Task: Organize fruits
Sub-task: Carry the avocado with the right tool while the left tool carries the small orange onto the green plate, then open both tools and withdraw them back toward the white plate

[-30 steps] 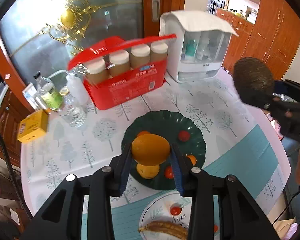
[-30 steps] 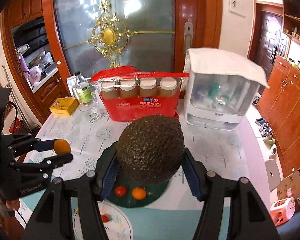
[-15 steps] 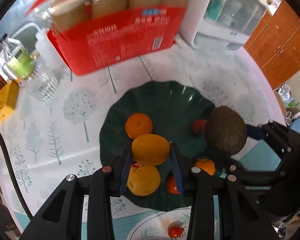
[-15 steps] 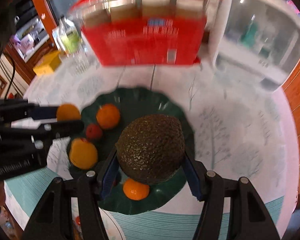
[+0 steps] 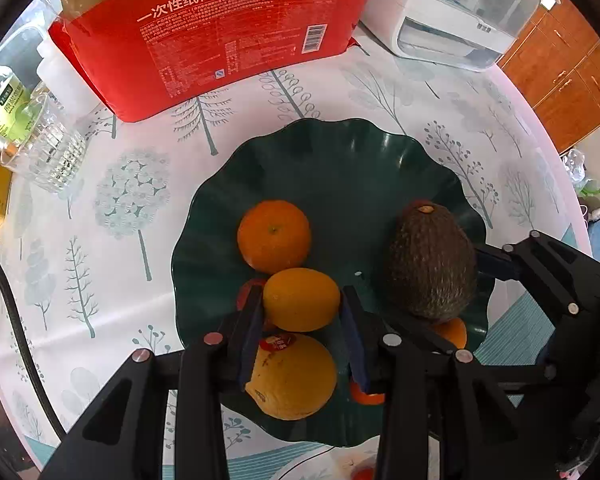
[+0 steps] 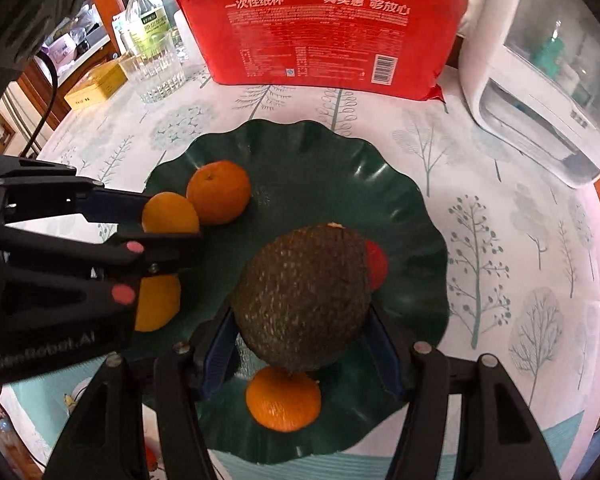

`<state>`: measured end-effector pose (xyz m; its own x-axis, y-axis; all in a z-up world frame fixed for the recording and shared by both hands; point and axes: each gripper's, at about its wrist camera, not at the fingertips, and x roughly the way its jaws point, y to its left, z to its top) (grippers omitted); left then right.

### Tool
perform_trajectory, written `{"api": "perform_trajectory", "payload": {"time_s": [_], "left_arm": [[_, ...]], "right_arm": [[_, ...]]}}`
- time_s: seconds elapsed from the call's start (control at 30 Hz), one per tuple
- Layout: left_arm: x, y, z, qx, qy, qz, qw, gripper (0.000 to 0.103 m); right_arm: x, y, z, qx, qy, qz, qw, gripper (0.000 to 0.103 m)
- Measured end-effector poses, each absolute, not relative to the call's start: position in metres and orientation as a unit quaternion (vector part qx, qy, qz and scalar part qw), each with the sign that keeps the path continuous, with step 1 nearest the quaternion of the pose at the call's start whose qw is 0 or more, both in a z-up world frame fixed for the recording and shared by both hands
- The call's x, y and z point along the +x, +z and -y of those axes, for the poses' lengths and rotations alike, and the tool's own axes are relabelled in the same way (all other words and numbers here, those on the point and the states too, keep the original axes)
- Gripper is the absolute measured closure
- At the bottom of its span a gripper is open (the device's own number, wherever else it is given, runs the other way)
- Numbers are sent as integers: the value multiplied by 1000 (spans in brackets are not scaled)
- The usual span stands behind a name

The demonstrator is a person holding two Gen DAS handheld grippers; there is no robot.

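My left gripper (image 5: pixel 302 304) is shut on a small yellow-orange fruit (image 5: pixel 301 299), held low over the dark green wavy plate (image 5: pixel 340 160). My right gripper (image 6: pixel 304 336) is shut on a dark avocado (image 6: pixel 304 296) over the same plate (image 6: pixel 320 152). On the plate lie a tangerine (image 5: pixel 274 235), a large yellow orange with a sticker (image 5: pixel 294 378), a small orange (image 6: pixel 283 398) and a red tomato (image 6: pixel 376 264). The left gripper with its fruit (image 6: pixel 170 213) shows in the right wrist view; the avocado (image 5: pixel 430 260) shows in the left wrist view.
A red pack of paper cups (image 5: pixel 228 28) stands behind the plate. A white cabinet appliance (image 5: pixel 460 12) is at back right. A glass (image 5: pixel 48 156), a bottle (image 6: pixel 146 20) and a yellow box (image 6: pixel 94 84) are at left. A white plate's edge (image 5: pixel 340 468) lies near me.
Both grippers have come down lower over the green plate with their fruits still held. The avocado now sits close above the plate's right side.
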<state>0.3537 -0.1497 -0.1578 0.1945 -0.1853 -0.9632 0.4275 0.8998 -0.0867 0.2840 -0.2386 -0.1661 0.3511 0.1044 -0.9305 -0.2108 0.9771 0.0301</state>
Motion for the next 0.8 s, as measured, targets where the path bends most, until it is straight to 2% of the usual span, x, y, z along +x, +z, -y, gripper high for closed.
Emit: {"api": "perform_trajectory", "payload": {"time_s": [0.27,0.33,0.4,0.6,0.8], "left_arm": [[346,-161,149,112,-199,-601,766,64],[344,-159,149,117,-194,-598,769,49],[342,-155,148,120,-187,-591,775,40],[336,-142,144,118,-184,-579,786,28],[325,-130,138,119,-179,-571,792,26]], "right_arm": [[282,-168,238,-48,100,-566,817,40],[280,-166,239,-47,101,-567,816,40],[278,-162,240,-46,102,-564,818,40],[268,-146,240,-55,101,-544,831,40],[257,-138,237,-55,102,-540,834,40]]}}
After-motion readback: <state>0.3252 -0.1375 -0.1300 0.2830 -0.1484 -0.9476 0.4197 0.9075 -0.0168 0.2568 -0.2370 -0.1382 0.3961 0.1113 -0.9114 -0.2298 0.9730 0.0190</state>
